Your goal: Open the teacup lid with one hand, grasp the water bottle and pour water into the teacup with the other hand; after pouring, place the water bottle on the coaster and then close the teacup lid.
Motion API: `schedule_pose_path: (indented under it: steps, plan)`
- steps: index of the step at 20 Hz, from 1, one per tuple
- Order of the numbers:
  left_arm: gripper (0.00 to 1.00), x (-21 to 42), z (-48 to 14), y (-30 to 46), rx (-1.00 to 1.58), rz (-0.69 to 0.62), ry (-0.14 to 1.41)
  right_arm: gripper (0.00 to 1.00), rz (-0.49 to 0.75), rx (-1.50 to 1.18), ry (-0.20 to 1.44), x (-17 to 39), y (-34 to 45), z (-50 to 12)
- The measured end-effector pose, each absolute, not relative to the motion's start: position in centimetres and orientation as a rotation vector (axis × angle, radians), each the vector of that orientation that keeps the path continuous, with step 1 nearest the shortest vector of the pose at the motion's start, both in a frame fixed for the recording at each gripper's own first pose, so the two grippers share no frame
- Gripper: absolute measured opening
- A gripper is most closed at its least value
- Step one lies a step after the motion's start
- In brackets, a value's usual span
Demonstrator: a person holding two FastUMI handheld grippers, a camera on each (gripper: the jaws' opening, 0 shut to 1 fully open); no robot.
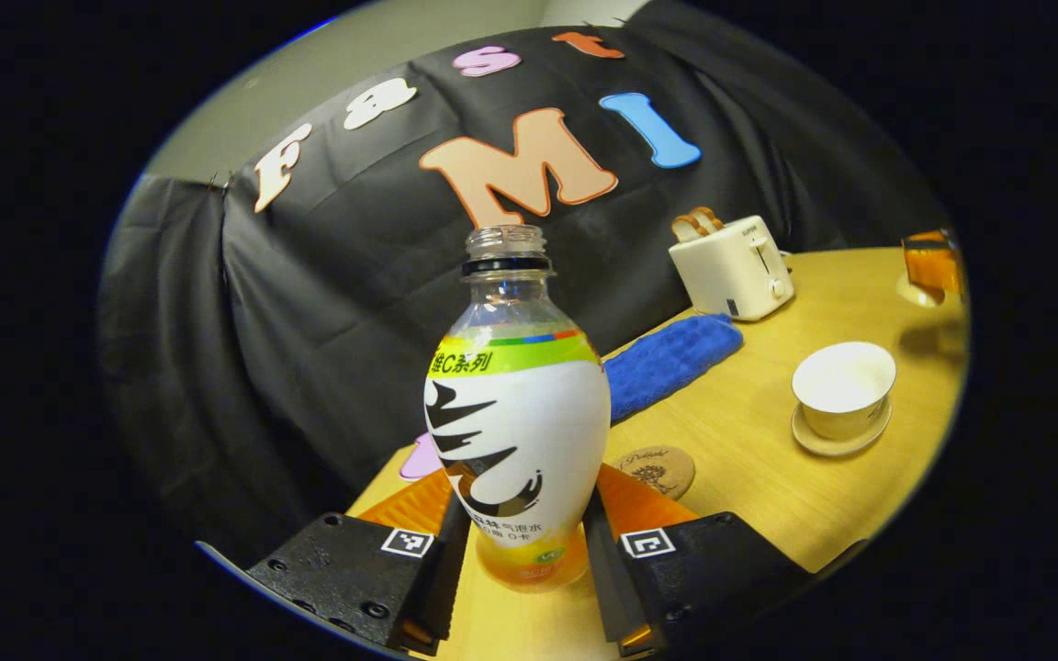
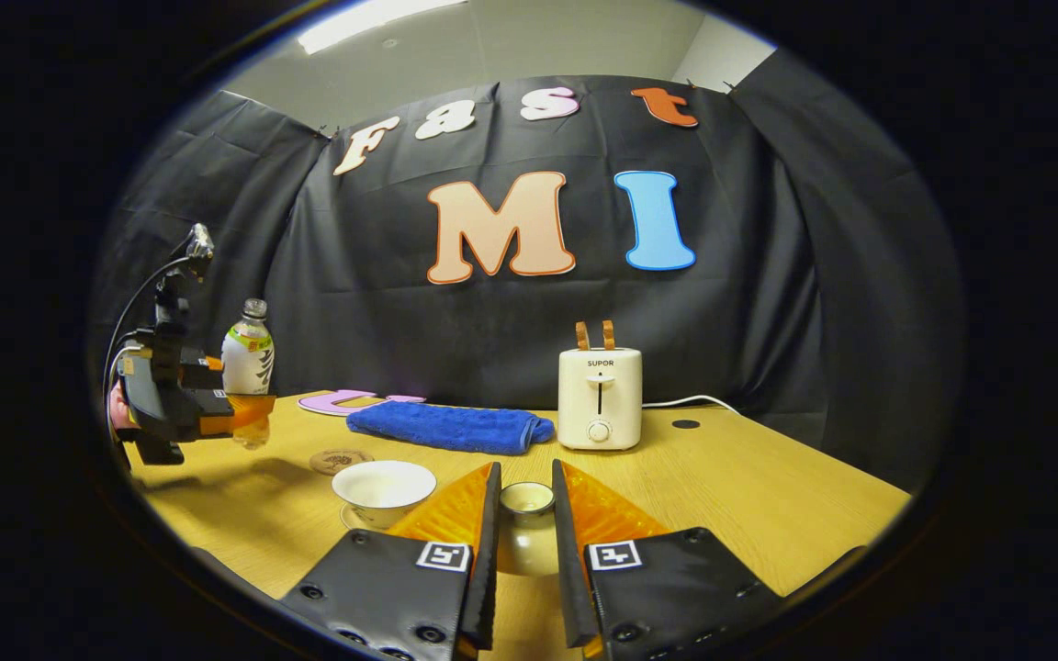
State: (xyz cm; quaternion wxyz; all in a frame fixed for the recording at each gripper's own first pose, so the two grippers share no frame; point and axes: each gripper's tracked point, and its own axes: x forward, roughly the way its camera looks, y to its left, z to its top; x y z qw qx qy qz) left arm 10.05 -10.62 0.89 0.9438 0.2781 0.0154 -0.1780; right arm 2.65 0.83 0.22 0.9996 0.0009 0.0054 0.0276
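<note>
An uncapped water bottle [image 1: 518, 431] with a white label stands upright between the fingers of my left gripper [image 1: 523, 542], which is shut on its lower body. In the right gripper view the bottle [image 2: 248, 360] hangs just above the table's left end, held by the left gripper [image 2: 233, 409]. The white teacup [image 1: 844, 386] sits open on its saucer; it also shows in the right gripper view [image 2: 384, 487]. My right gripper [image 2: 525, 519] is shut on the white teacup lid [image 2: 527, 500], held to the right of the cup. A round brown coaster [image 1: 656, 470] lies on the table between bottle and cup.
A cream toaster [image 2: 599, 397] with two slices in it stands at the back, its cable trailing right. A folded blue cloth [image 2: 451, 428] lies to the toaster's left. The wooden table [image 2: 768, 487] ends near the black wall.
</note>
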Motion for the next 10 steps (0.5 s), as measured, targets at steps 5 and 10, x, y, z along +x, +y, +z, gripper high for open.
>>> schedule_pose_path:
  steps: [5, 10]
  plan:
    - [0.59, 9.7, 0.9, -11.6, 0.811, -0.383, 0.012, 0.33, 0.028, 0.002, 0.01, 2.8, -0.6, 0.3]
    - [0.6, 9.0, 0.3, -12.8, 1.067, -0.416, -0.025, 0.33, 0.017, 0.0, 0.007, 2.8, -1.1, 0.2]
